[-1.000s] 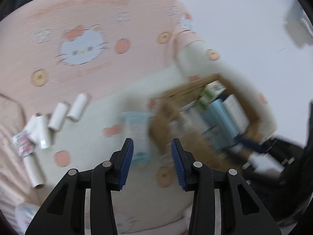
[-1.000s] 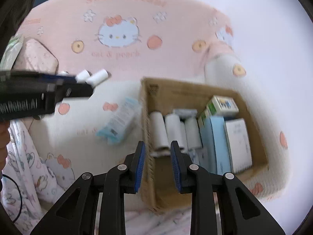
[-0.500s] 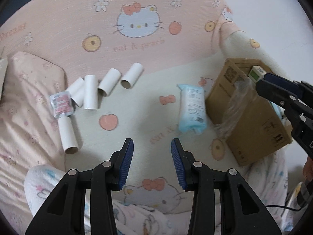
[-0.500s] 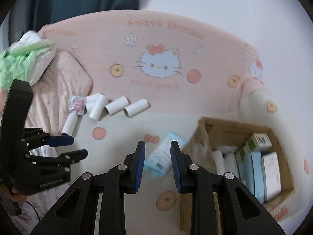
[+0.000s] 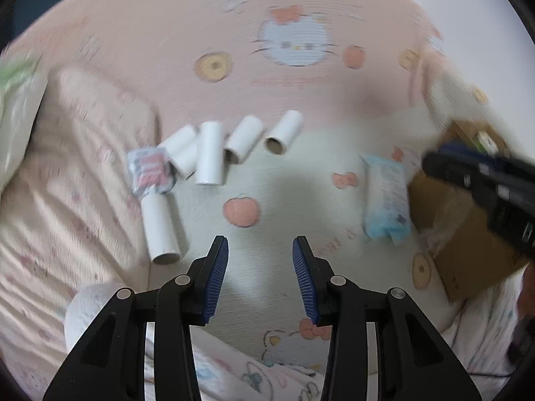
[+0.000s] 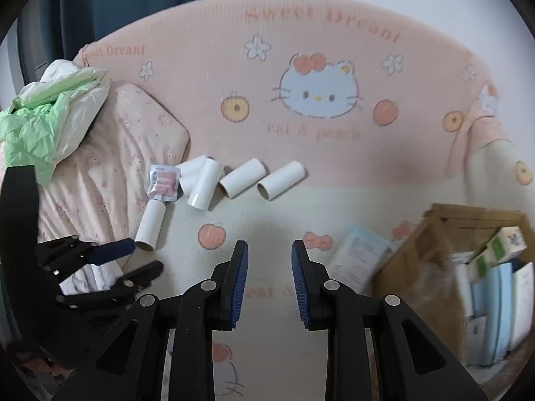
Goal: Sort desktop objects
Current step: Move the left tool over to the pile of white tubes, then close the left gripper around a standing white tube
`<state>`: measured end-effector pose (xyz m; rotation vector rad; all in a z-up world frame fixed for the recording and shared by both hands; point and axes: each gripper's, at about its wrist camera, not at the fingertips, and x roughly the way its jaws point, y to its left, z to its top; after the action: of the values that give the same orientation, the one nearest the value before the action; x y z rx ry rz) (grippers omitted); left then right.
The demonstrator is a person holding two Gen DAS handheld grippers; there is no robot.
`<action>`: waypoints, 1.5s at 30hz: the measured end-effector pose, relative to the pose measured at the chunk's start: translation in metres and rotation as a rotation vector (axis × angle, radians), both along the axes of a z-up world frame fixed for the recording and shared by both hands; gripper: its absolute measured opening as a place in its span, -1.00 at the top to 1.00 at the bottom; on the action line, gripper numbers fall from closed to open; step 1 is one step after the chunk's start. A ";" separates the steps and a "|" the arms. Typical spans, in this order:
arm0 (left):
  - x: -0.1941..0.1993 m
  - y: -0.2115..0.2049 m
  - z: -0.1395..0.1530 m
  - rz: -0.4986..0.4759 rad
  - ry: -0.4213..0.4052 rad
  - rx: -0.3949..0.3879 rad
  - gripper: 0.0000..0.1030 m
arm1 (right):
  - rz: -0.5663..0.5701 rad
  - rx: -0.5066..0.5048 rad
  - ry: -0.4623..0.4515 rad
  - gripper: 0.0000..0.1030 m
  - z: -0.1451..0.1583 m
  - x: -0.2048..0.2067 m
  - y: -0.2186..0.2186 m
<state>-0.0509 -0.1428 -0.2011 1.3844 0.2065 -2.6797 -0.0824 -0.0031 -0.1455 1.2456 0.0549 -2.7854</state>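
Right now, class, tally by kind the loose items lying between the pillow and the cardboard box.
White cardboard tubes: 6
Small pink packet: 1
Light blue soft pack: 1
Total: 8

I'm working in a bedroom at someone's home. Everything lies on a bed (image 6: pixel 274 220) dressed in pink cartoon-cat sheets printed "Sweet Dream", with a matching pillow (image 6: pixel 110 167) at the left and a dark teal curtain (image 6: pixel 133 3) hanging behind against a pale wall. A crumpled green and white plastic bag (image 6: pixel 50 113) sits on the pillow, and a cardboard box (image 6: pixel 418 267) rests on the bedding.
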 end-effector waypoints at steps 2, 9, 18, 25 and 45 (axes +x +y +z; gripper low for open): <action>-0.006 -0.022 -0.003 0.049 -0.016 0.052 0.14 | 0.022 -0.005 -0.017 0.55 -0.007 -0.012 -0.009; -0.037 -0.109 -0.042 0.200 -0.096 0.307 0.03 | 0.144 -0.048 -0.083 0.55 -0.029 -0.051 -0.041; -0.036 -0.155 -0.079 0.410 -0.078 0.455 0.03 | 0.254 0.009 -0.149 0.55 -0.066 -0.074 -0.081; -0.048 -0.164 -0.093 0.483 -0.148 0.472 -0.04 | 0.288 -0.055 -0.238 0.54 -0.094 -0.096 -0.099; -0.075 -0.163 -0.117 0.474 -0.199 0.597 0.01 | 0.352 -0.127 -0.379 -0.01 -0.155 -0.134 -0.136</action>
<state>-0.1261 -0.3055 -0.3176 1.4775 1.2187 -2.1448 -0.2168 -0.1396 -0.3007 1.5352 0.0615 -2.1906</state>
